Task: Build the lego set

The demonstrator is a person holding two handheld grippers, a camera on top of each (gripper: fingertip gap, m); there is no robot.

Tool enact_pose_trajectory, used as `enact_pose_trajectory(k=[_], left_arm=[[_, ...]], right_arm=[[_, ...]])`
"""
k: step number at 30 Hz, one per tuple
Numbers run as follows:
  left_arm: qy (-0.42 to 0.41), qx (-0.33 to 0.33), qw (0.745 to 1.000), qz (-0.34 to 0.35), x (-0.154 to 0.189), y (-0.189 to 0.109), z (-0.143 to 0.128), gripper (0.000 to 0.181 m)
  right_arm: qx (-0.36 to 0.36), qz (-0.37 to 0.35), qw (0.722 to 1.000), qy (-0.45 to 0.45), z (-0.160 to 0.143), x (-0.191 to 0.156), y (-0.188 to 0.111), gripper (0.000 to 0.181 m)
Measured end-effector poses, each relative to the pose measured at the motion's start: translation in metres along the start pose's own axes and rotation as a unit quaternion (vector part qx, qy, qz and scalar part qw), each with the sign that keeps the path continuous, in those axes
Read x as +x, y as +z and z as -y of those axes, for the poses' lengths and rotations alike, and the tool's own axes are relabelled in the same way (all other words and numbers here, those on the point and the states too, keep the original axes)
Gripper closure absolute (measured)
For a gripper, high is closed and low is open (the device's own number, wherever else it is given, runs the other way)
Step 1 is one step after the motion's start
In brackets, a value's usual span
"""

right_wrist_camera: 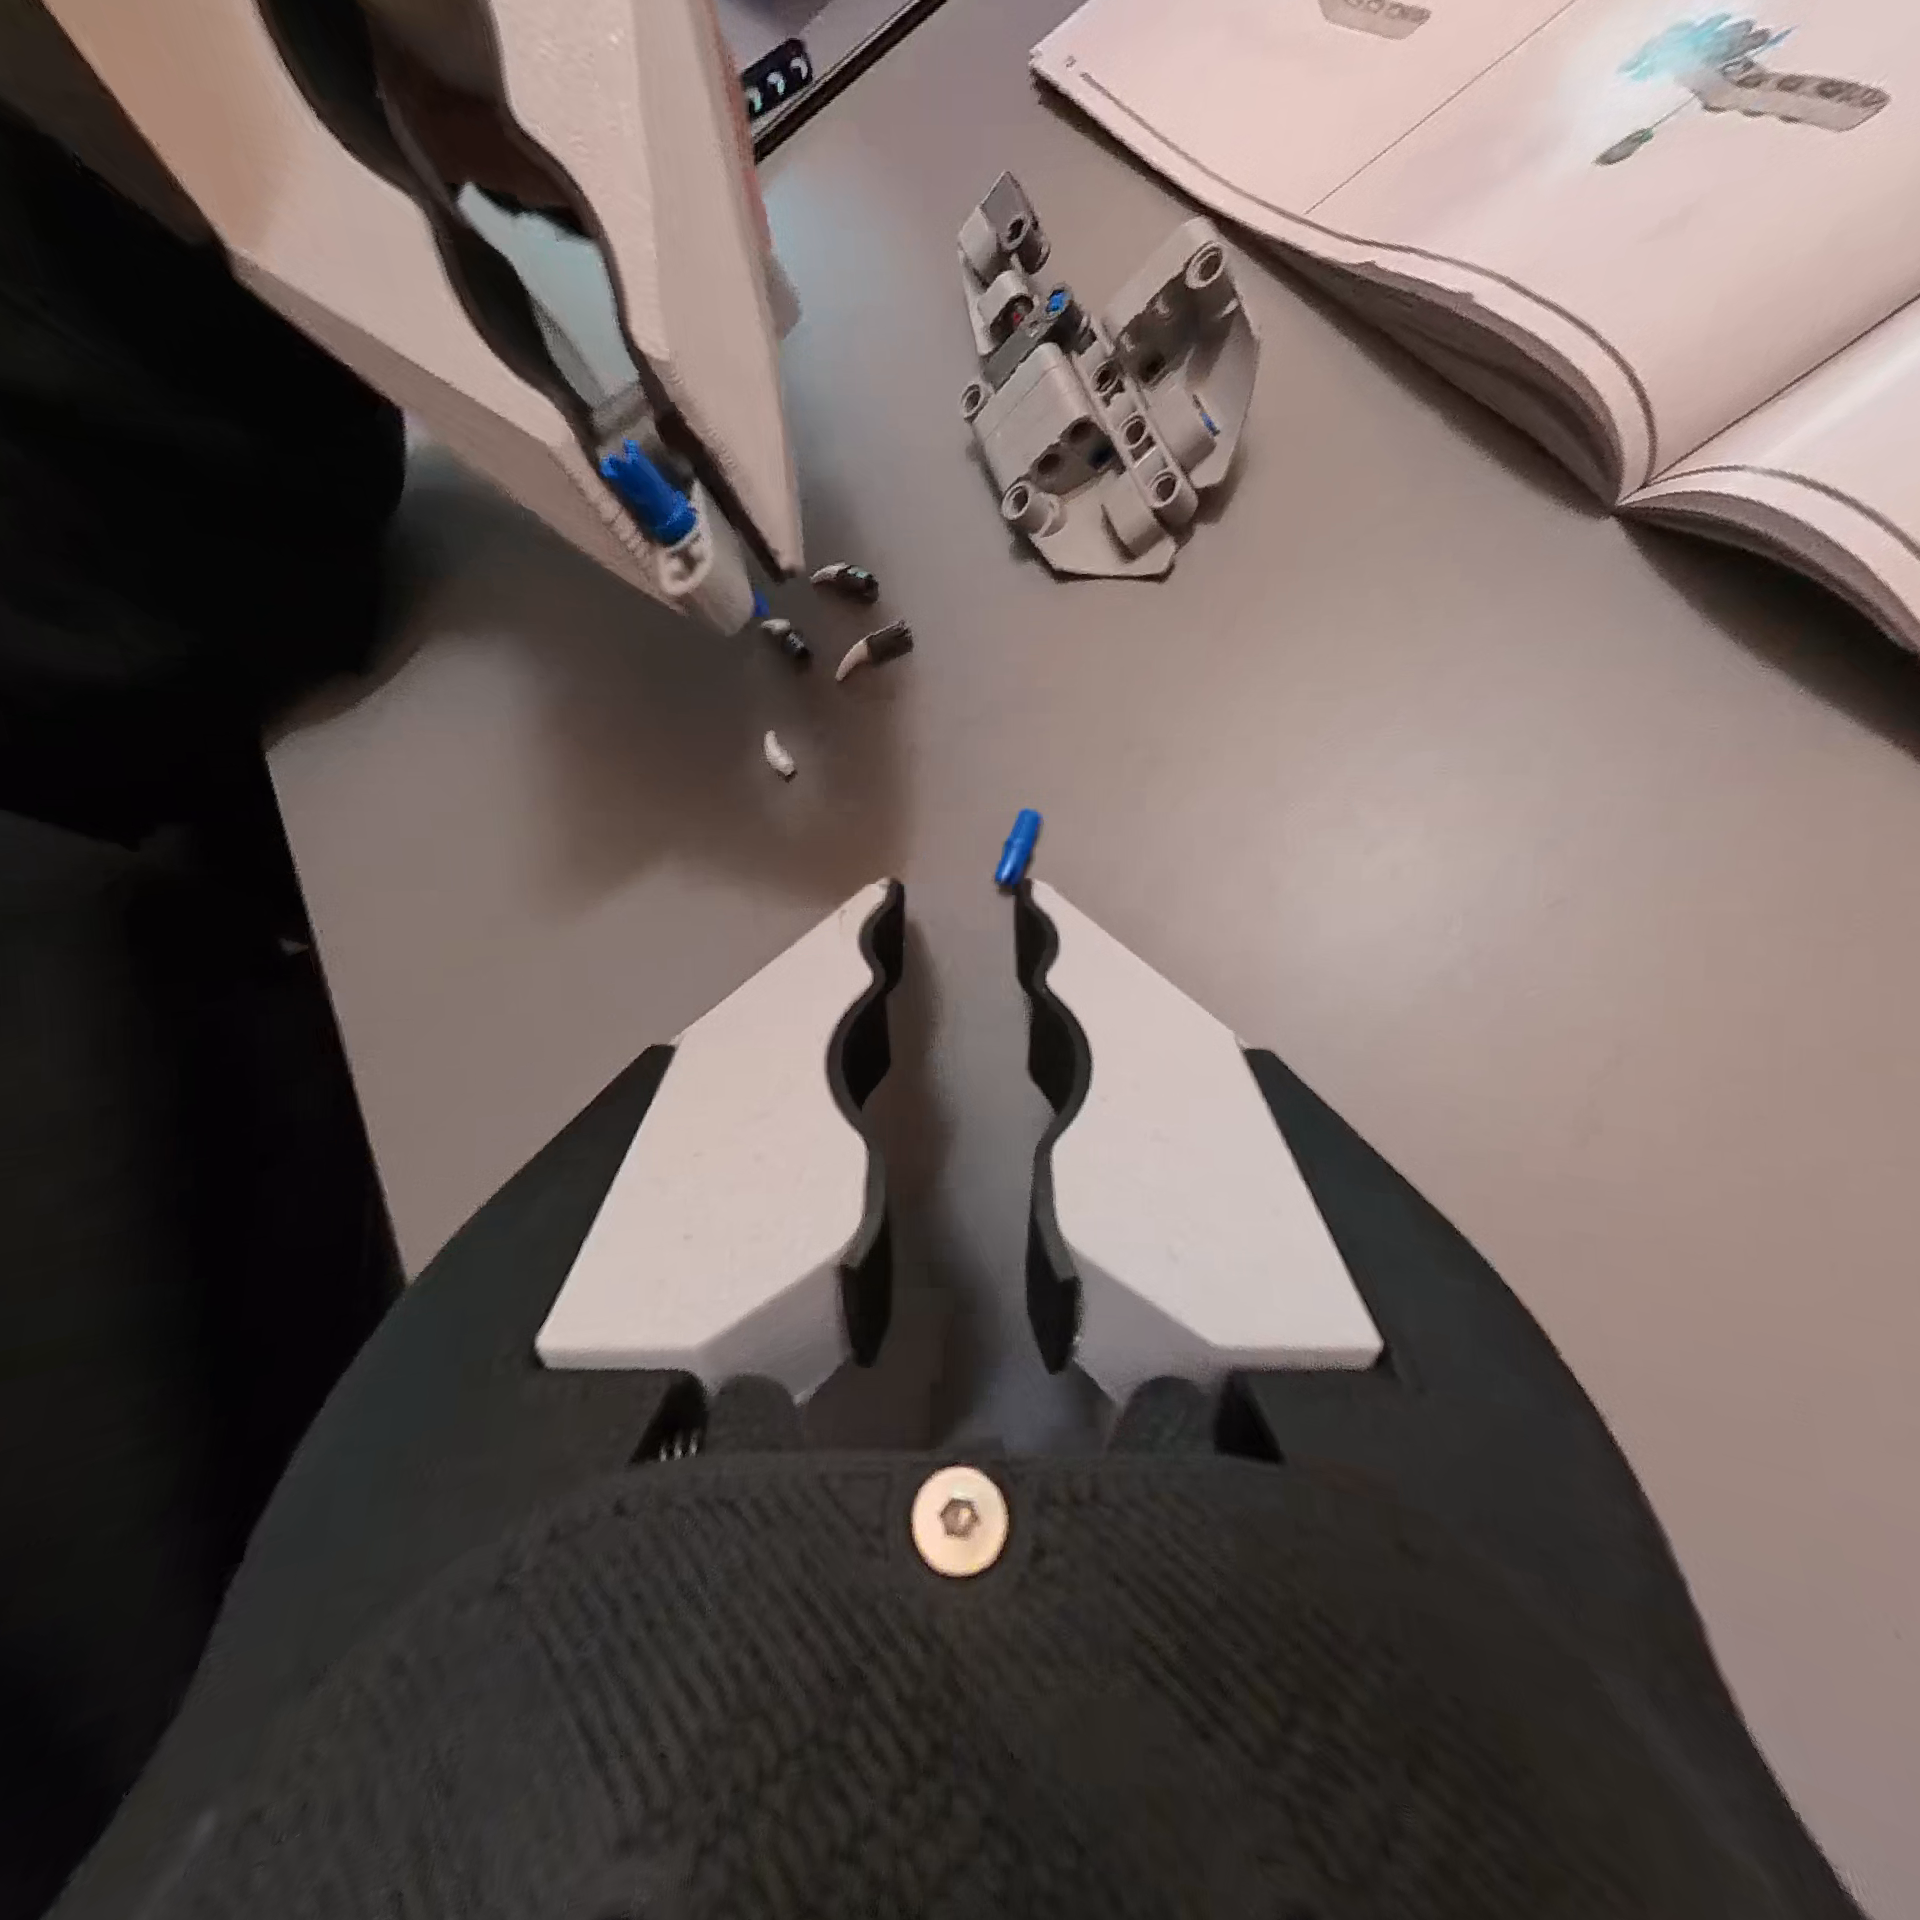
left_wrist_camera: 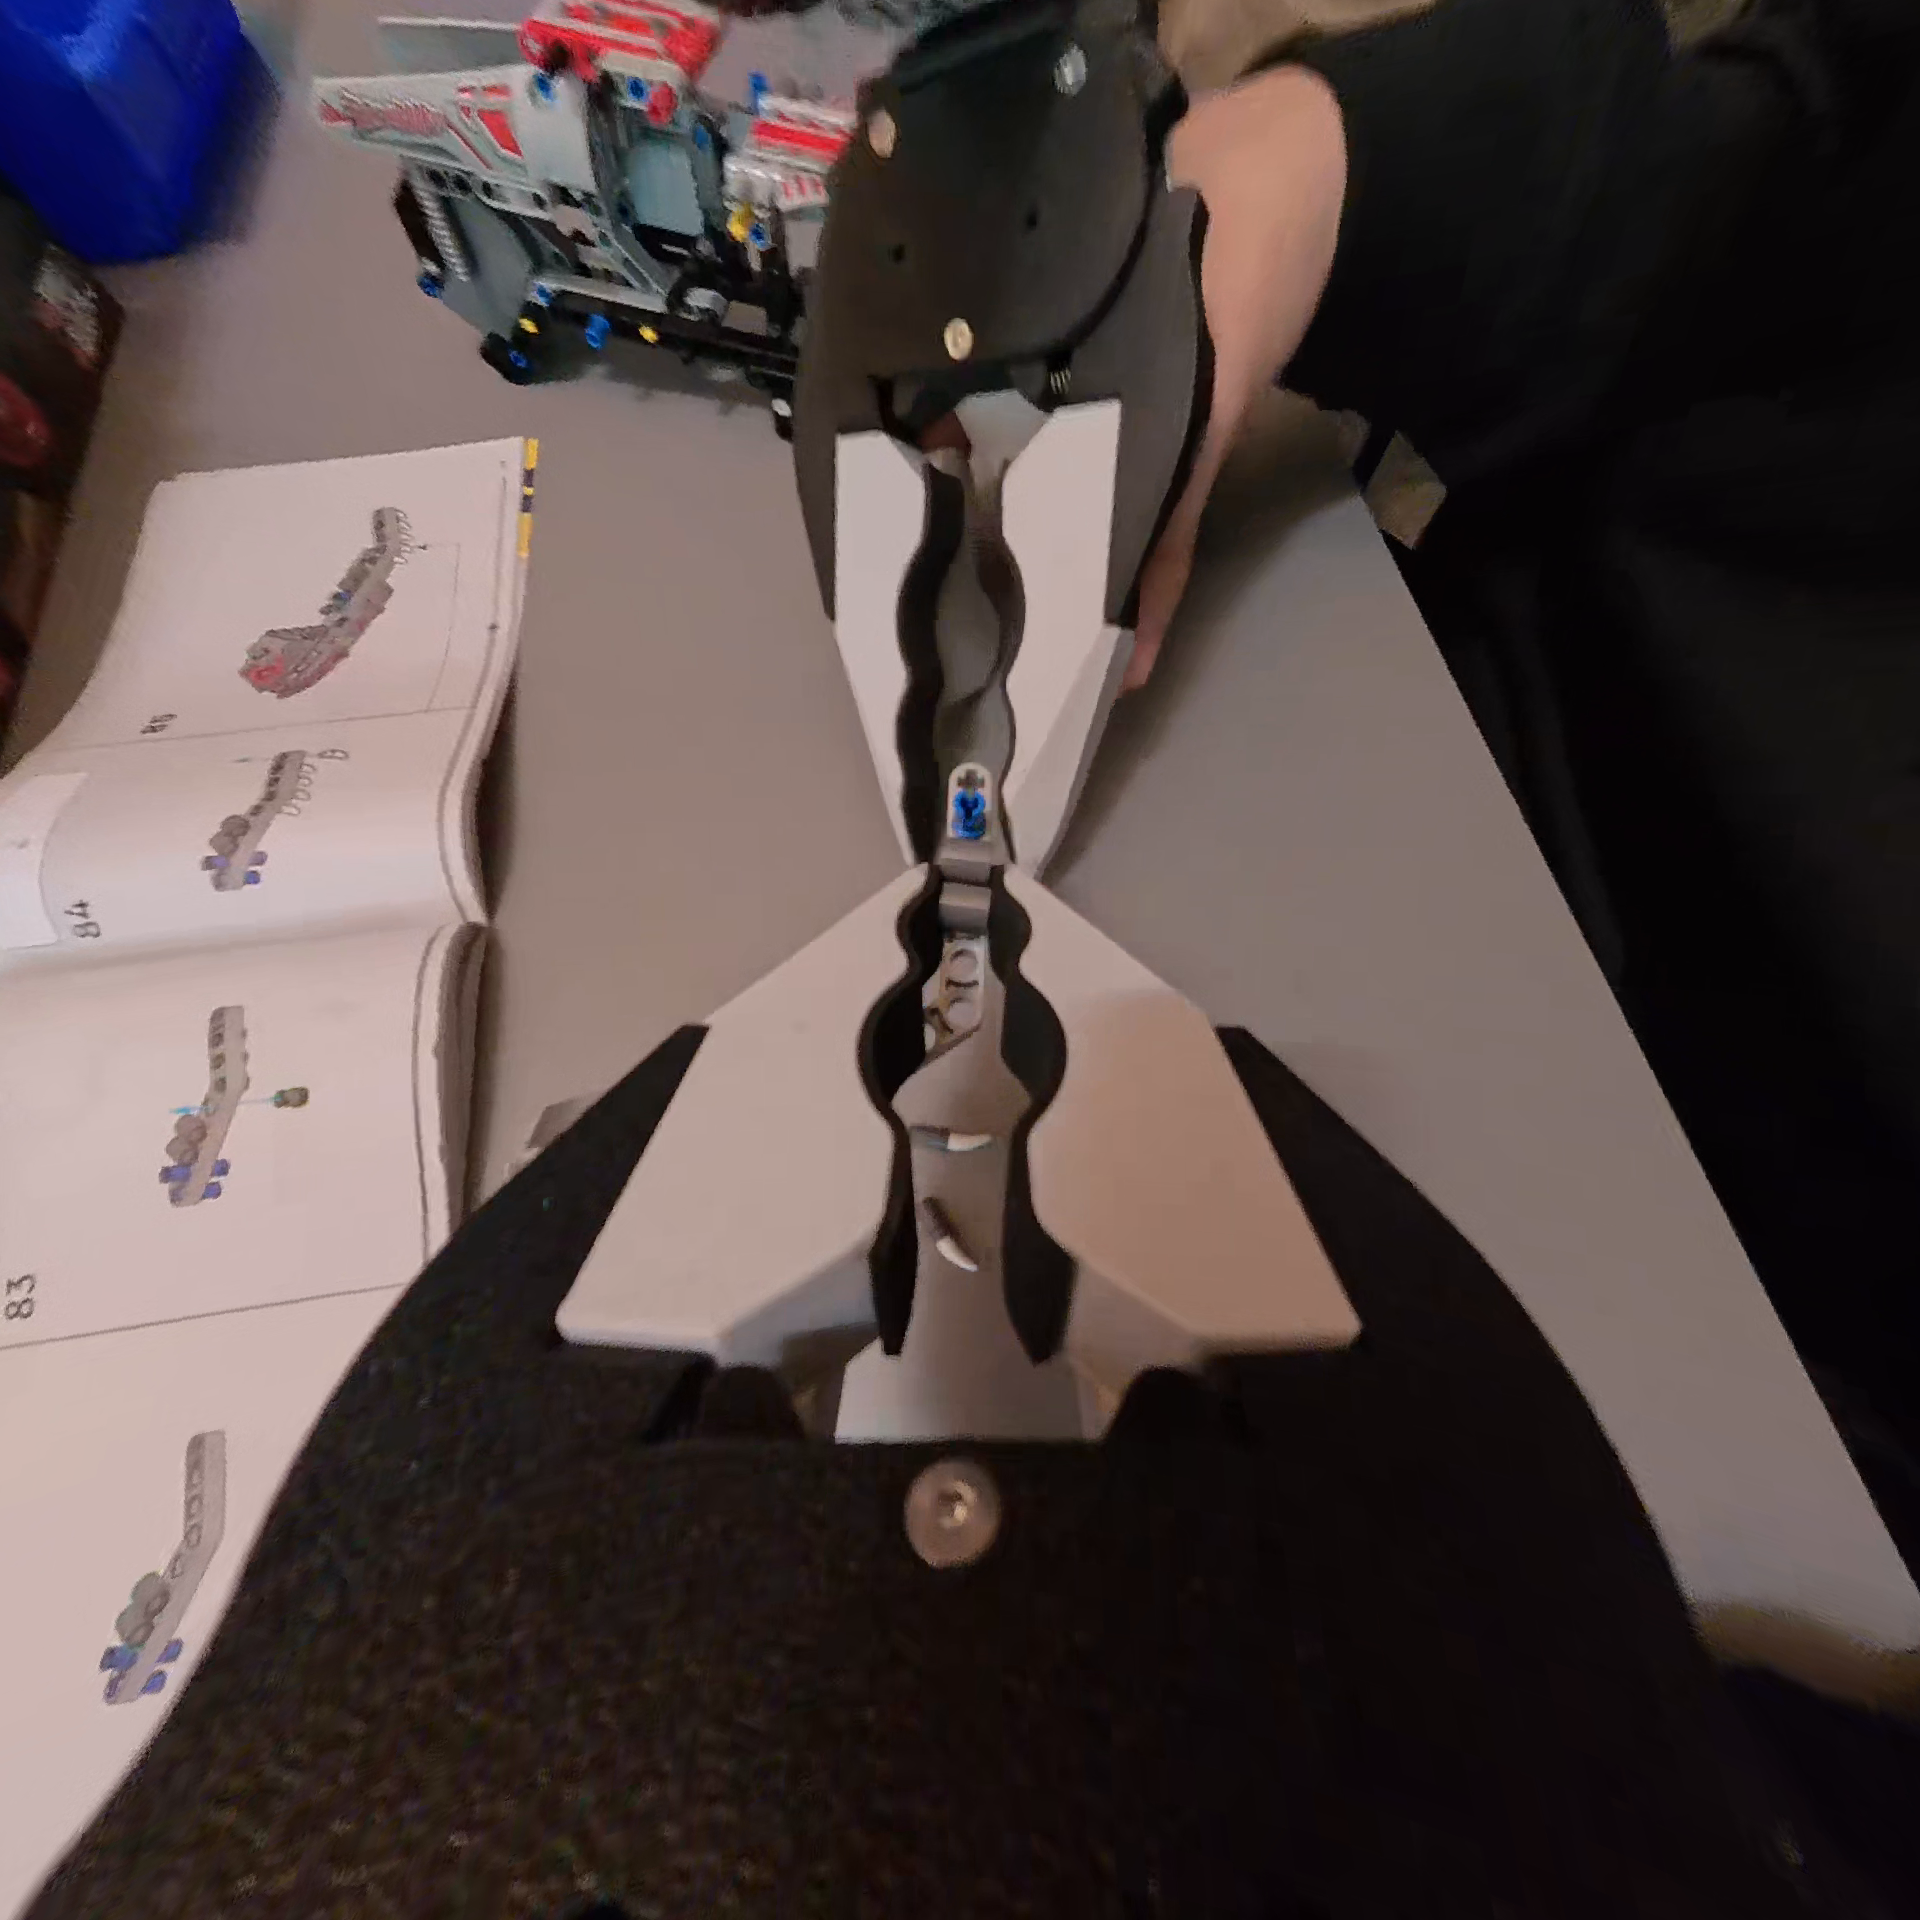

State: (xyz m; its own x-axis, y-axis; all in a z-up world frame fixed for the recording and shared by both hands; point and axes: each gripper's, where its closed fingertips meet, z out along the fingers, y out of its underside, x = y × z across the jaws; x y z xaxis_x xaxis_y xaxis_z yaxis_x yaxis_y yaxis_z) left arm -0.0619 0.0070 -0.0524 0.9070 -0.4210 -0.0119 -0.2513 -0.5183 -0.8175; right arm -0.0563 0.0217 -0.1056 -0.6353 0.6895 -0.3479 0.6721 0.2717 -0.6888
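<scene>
My left gripper (left_wrist_camera: pixel 971 878) is shut on a grey Technic beam (left_wrist_camera: pixel 968 935) that carries a blue pin (left_wrist_camera: pixel 969 812) near its far end. It also shows at the upper left of the right wrist view (right_wrist_camera: pixel 727 587), with the blue pin (right_wrist_camera: pixel 644 488) sticking out of the beam. My right gripper (right_wrist_camera: pixel 951 896) is open and empty, low over the table. A loose blue pin (right_wrist_camera: pixel 1016 847) lies just beyond its right fingertip. In the left wrist view its white fingers (left_wrist_camera: pixel 1070 582) point at my left gripper, tip to tip.
Several small claw pieces (right_wrist_camera: pixel 878 649) lie on the grey table (right_wrist_camera: pixel 1351 935). A grey sub-assembly (right_wrist_camera: pixel 1112 416) sits beyond them. An open instruction booklet (left_wrist_camera: pixel 260 831) lies at the left, a large grey-and-red model (left_wrist_camera: pixel 623 208) behind it. The table edge (left_wrist_camera: pixel 1558 831) runs close by. The tips of one gripper are about 6 centimeters away from the tips of the other.
</scene>
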Motion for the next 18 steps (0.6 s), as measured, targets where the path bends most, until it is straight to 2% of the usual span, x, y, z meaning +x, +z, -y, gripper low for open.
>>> enact_pose_trajectory(k=[1, 3, 6, 9, 11, 15, 18], left_arm=[[0.009, -0.012, 1.000, 0.001, 0.002, 0.003, -0.002, 0.176], [0.034, -0.049, 0.998, -0.004, 0.009, 0.011, -0.006, 0.176], [0.077, -0.086, 0.993, -0.018, 0.019, 0.031, -0.004, 0.176], [0.101, -0.103, 0.989, -0.031, 0.026, 0.046, -0.001, 0.176], [0.108, -0.114, 0.987, -0.030, 0.026, 0.050, -0.001, 0.176], [0.106, -0.074, 0.991, -0.032, 0.027, 0.050, 0.012, 0.177], [0.102, -0.011, 0.995, -0.017, 0.024, 0.045, 0.029, 0.177]], right_arm=[[-0.007, 0.001, 1.000, -0.001, -0.002, -0.002, -0.003, 0.154], [-0.011, -0.011, 1.000, -0.018, -0.003, -0.004, -0.013, 0.138], [0.032, 0.003, 0.998, -0.053, 0.009, -0.018, -0.025, 0.138], [0.047, 0.040, 0.997, -0.056, 0.009, -0.031, -0.030, 0.147], [0.041, 0.046, 0.995, -0.075, 0.003, -0.034, -0.031, 0.160], [0.055, 0.020, 0.989, -0.136, 0.002, -0.034, -0.040, 0.162], [0.098, 0.021, 0.985, -0.141, 0.011, -0.033, -0.053, 0.163]])
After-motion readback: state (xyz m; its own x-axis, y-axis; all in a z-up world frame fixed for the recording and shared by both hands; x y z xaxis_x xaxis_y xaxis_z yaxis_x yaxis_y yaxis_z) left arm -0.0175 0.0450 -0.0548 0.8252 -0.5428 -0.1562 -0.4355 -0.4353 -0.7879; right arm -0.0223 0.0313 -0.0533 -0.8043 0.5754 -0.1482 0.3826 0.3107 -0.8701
